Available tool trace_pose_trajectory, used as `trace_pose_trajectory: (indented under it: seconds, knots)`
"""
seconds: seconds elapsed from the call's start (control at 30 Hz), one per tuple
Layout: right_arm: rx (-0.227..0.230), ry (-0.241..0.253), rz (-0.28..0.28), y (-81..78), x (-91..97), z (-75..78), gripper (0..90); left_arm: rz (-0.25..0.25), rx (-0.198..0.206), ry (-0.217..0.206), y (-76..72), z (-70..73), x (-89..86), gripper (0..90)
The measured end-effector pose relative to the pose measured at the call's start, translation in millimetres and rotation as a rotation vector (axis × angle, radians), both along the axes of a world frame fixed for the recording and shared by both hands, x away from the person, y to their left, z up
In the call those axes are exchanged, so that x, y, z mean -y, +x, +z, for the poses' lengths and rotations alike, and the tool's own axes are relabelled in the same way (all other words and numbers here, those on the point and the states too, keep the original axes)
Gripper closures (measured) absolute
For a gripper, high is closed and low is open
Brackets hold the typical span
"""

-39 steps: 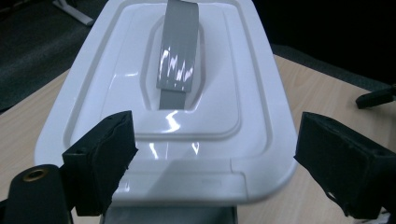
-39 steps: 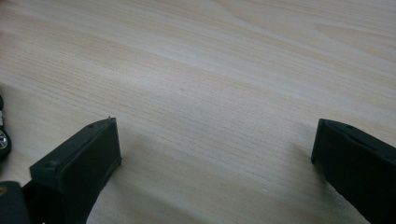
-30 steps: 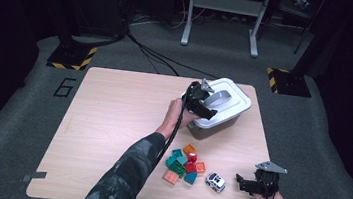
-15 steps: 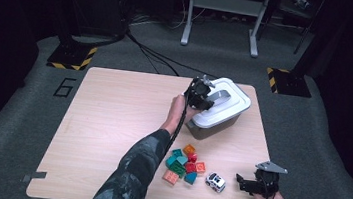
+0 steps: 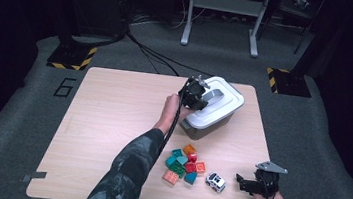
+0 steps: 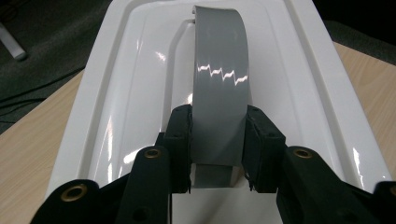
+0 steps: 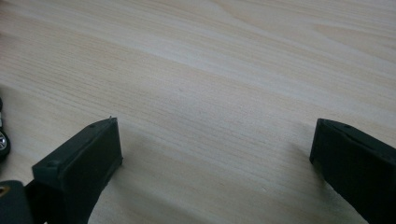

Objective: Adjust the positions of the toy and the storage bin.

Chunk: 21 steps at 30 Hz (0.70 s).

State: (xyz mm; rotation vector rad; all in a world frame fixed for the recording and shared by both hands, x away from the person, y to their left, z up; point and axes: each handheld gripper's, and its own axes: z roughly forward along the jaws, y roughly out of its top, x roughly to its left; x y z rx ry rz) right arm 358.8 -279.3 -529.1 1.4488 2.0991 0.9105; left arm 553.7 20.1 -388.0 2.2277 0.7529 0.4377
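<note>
Left gripper (image 6: pixel 218 140) had just been closing; its black jaws clamped the grey handle (image 6: pixel 219 79) of the white lid (image 6: pixel 116 93) from both sides. Handle: smooth, glossy arched strap, light glinting across it. Lid: hard white plastic, rounded rectangle with a raised rim and a sunken centre panel.

High view: the lidded box (image 5: pixel 213 109) sat upper right of centre on the desk (image 5: pixel 111 122), turned at an angle, its far corner close to the desk's back edge. Left gripper (image 5: pixel 194 92) was on the lid's near-left part, the sleeved forearm reaching in from the bottom centre.

Desk: pale wood grain, matte, rounded corners. The whole left half lay bare and wide.

Lower centre: a tight cluster of small coloured blocks (image 5: pixel 183 164), square and studded, with a white toy car (image 5: pixel 215 181) just right of them.

Right gripper (image 5: pixel 250 184) was at the lower right, near the desk's front edge, close to the car. Its jaws stood wide apart over bare wood (image 7: pixel 210 93), nothing between them.
</note>
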Motion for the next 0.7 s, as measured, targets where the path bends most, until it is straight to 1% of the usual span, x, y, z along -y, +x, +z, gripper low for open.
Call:
trace_pose_trajectory:
  seconds: [0.1,0.23,0.3,0.33,0.43,0.47,0.5,0.7]
  knots:
    - [0.000,-0.012,0.006,0.1,0.7,-0.1,1.5,0.002,-0.004,-0.003,-1.3,0.0,-7.4,66.1]
    - [0.001,-0.013,0.009,0.2,0.9,-0.2,1.5,0.006,-0.002,0.002,-2.7,0.4,-18.3,66.1]
    - [0.001,-0.012,0.006,0.1,0.7,-0.2,1.4,0.007,-0.008,-0.003,-3.5,0.3,-25.2,66.1]
    - [0.002,-0.012,0.005,0.1,0.7,-0.3,1.4,0.016,-0.011,-0.011,-3.8,0.0,-29.7,66.1]
    - [0.003,-0.011,0.006,0.2,0.7,-0.3,1.5,0.029,-0.011,-0.015,-4.0,0.3,-40.6,66.1]
    - [0.002,-0.012,0.006,0.1,0.8,-0.2,1.5,0.036,-0.017,-0.021,-4.7,0.2,-43.7,66.2]
    - [0.002,-0.012,0.005,0.2,0.7,-0.3,1.5,0.041,-0.018,-0.021,-5.4,0.2,-48.6,66.2]
    - [0.002,-0.012,0.006,0.1,0.7,-0.3,1.5,0.054,-0.023,-0.021,-11.5,-0.1,-64.3,66.1]
